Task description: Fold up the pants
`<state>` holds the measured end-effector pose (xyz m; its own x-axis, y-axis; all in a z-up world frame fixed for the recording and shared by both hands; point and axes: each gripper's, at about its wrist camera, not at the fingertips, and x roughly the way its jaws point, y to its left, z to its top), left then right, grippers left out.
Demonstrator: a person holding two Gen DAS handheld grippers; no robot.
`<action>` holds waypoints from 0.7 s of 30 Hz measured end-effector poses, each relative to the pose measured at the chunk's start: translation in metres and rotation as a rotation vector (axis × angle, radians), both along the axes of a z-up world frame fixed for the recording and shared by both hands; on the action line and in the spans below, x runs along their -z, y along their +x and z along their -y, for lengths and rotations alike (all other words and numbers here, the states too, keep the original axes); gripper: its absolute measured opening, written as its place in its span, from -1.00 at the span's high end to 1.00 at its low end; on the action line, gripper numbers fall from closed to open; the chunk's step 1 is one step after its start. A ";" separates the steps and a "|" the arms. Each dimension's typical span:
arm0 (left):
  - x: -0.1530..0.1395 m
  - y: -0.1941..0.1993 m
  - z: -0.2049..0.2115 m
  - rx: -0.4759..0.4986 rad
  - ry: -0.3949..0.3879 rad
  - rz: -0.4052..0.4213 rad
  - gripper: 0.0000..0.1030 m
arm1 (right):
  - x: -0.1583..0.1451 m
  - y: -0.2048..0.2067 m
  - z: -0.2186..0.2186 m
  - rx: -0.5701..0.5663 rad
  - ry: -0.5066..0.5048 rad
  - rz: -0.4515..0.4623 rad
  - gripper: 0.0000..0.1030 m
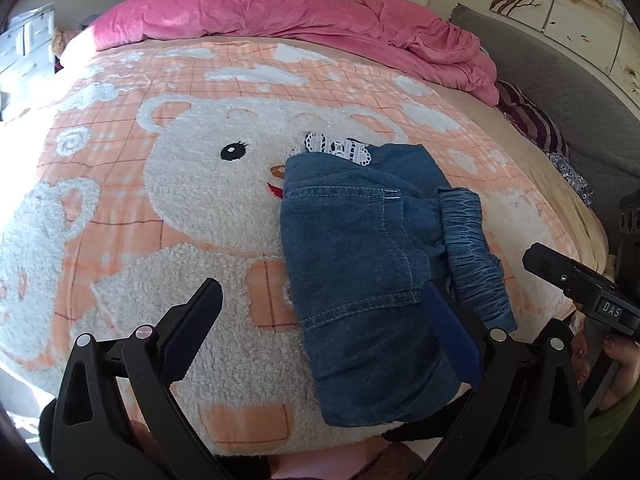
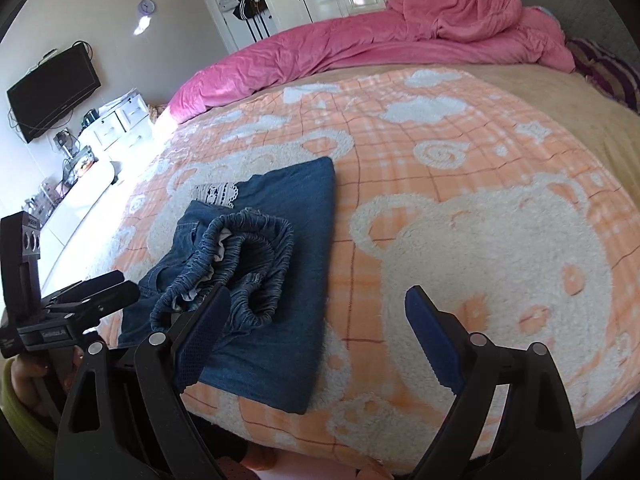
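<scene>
The blue denim pants (image 1: 360, 264) lie folded into a compact bundle on the bear-pattern blanket (image 1: 180, 208). Their elastic waistband (image 1: 476, 256) is bunched on top at the right, and white lace trim (image 1: 336, 147) shows at the far end. My left gripper (image 1: 324, 300) is open, its right finger resting at the pants' near edge. In the right wrist view the pants (image 2: 288, 248) lie left of centre with the waistband (image 2: 248, 264) gathered on top. My right gripper (image 2: 316, 312) is open and empty, its left finger over the pants' near edge.
A crumpled pink duvet (image 1: 304, 20) lies across the far side of the bed. A striped cloth (image 1: 532, 120) and grey headboard (image 1: 580, 80) are at the right. A TV (image 2: 52, 92) and white drawers (image 2: 116, 120) stand beyond the bed's left side.
</scene>
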<state>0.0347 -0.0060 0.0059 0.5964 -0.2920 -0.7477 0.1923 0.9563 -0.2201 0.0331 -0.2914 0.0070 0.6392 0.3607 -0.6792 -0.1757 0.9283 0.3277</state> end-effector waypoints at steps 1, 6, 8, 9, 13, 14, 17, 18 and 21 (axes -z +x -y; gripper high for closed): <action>0.002 0.004 -0.001 0.001 -0.013 -0.008 -0.82 | 0.002 0.002 -0.001 -0.002 0.005 -0.010 -0.71; 0.017 0.019 0.002 -0.002 -0.036 -0.048 -0.81 | 0.012 0.016 -0.003 -0.023 0.084 -0.067 -0.53; 0.023 0.021 0.005 0.007 -0.046 -0.061 -0.81 | 0.015 0.022 -0.005 -0.033 0.095 -0.084 -0.44; 0.025 0.022 0.006 0.009 -0.044 -0.061 -0.81 | 0.017 0.025 -0.006 -0.035 0.096 -0.090 -0.40; 0.030 0.023 0.014 0.020 -0.034 -0.054 -0.81 | 0.024 0.036 -0.011 -0.046 0.101 -0.113 -0.26; 0.030 0.024 0.016 0.026 -0.035 -0.053 -0.81 | 0.024 0.038 -0.013 -0.051 0.093 -0.114 -0.21; 0.031 0.025 0.019 0.032 -0.037 -0.042 -0.73 | 0.026 0.045 -0.016 -0.066 0.084 -0.117 -0.14; 0.031 0.025 0.020 0.030 -0.042 -0.037 -0.70 | 0.028 0.047 -0.017 -0.069 0.088 -0.120 -0.14; 0.031 0.027 0.020 0.024 -0.075 -0.029 -0.44 | 0.032 0.053 -0.019 -0.073 0.096 -0.128 -0.14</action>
<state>0.0617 -0.0257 -0.0249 0.5671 -0.3618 -0.7400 0.2072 0.9321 -0.2970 0.0861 -0.2725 -0.0254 0.5192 0.4705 -0.7135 -0.1928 0.8778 0.4385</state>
